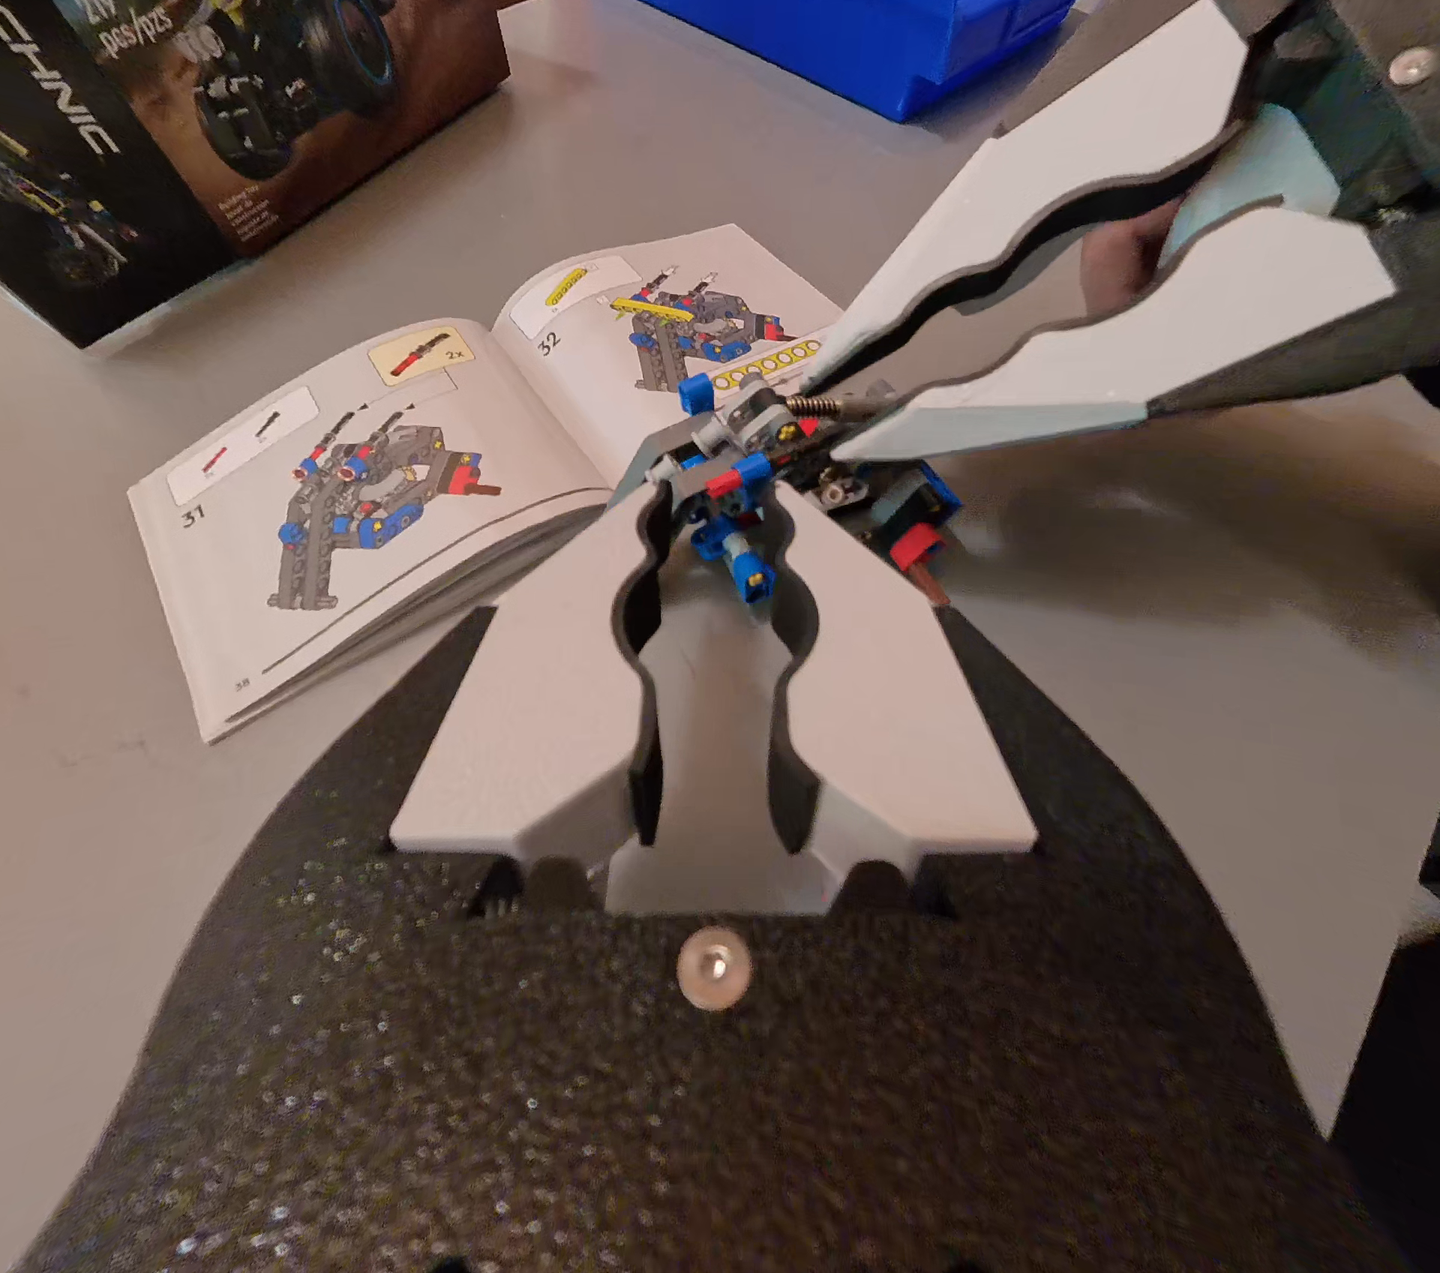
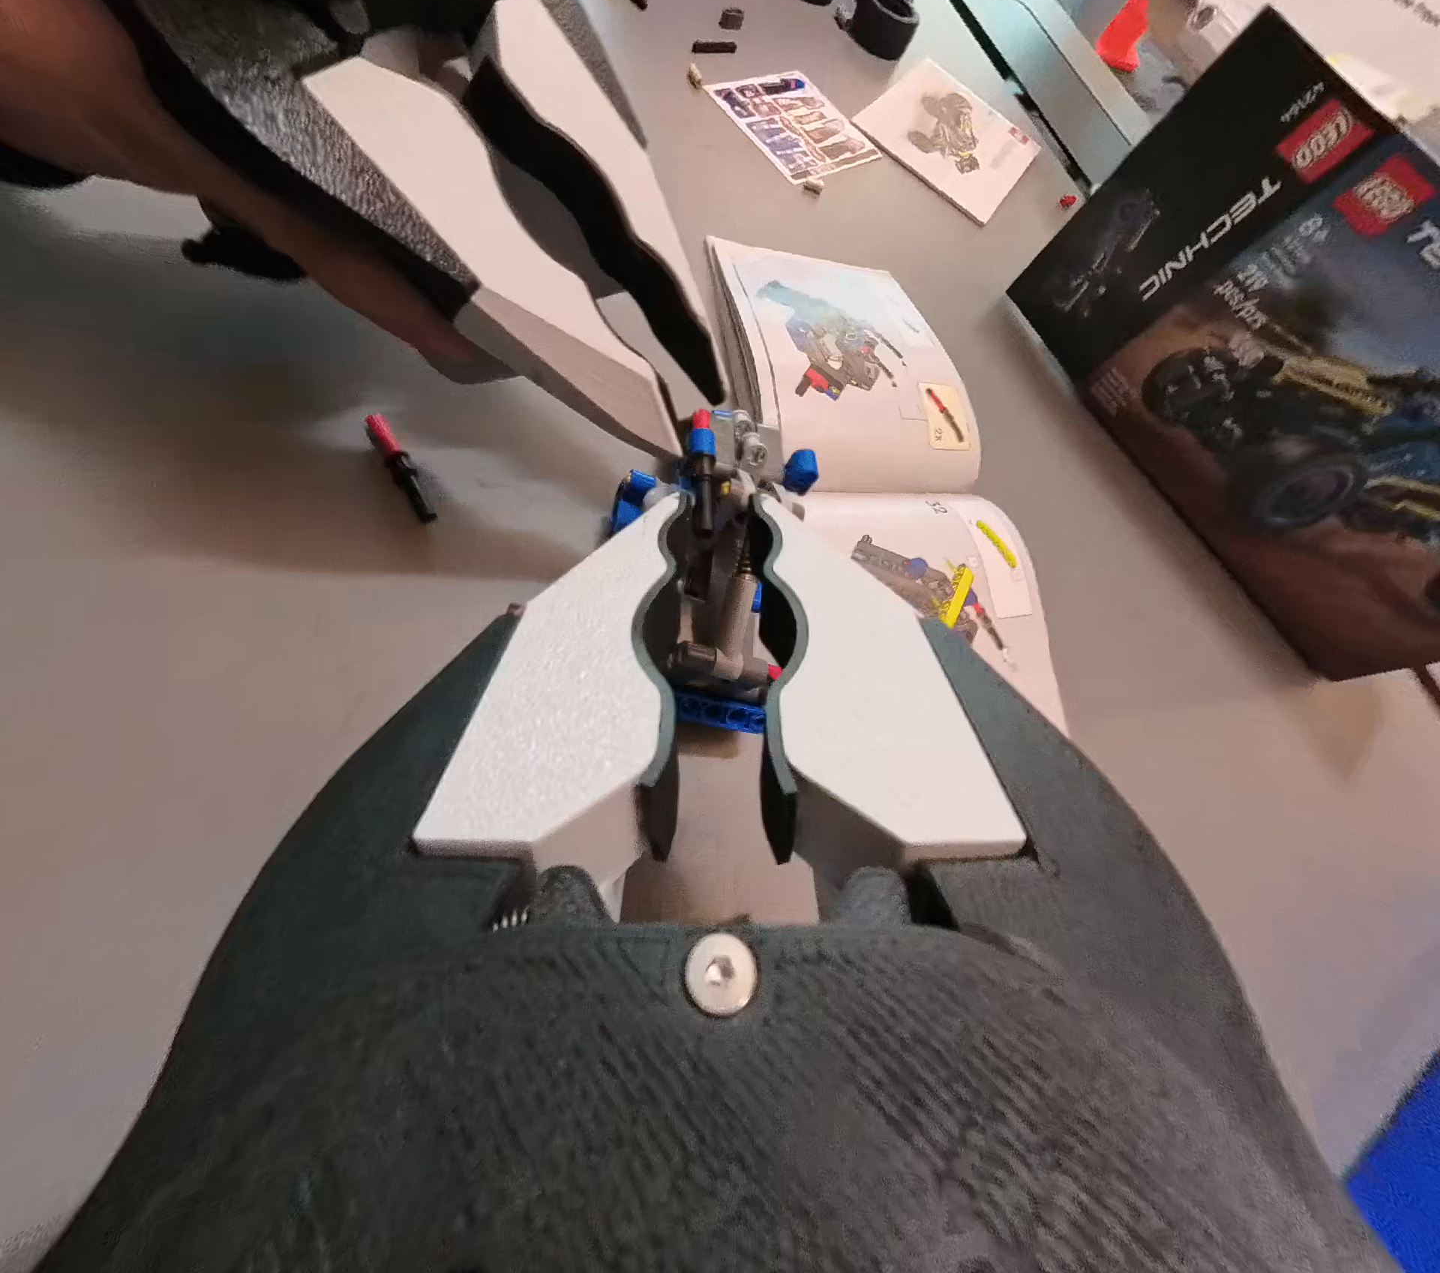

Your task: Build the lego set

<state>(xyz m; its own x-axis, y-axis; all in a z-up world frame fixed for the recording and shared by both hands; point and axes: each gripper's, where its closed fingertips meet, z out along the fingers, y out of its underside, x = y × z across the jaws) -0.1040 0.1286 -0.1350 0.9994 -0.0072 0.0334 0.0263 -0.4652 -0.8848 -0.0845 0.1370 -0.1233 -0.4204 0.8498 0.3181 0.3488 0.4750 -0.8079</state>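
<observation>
While both grippers clamp the brick assembly (image 1: 740,456), it sits beside the booklet (image 1: 374,495).
Left gripper (image 1: 721,511) and right gripper (image 2: 721,518) pinch opposite ends; opposed pulling could pop pieces apart.

left wrist: close, facing booklet (image 1: 374,495) | right wrist: opposite side, probably | shared: booklet
</observation>
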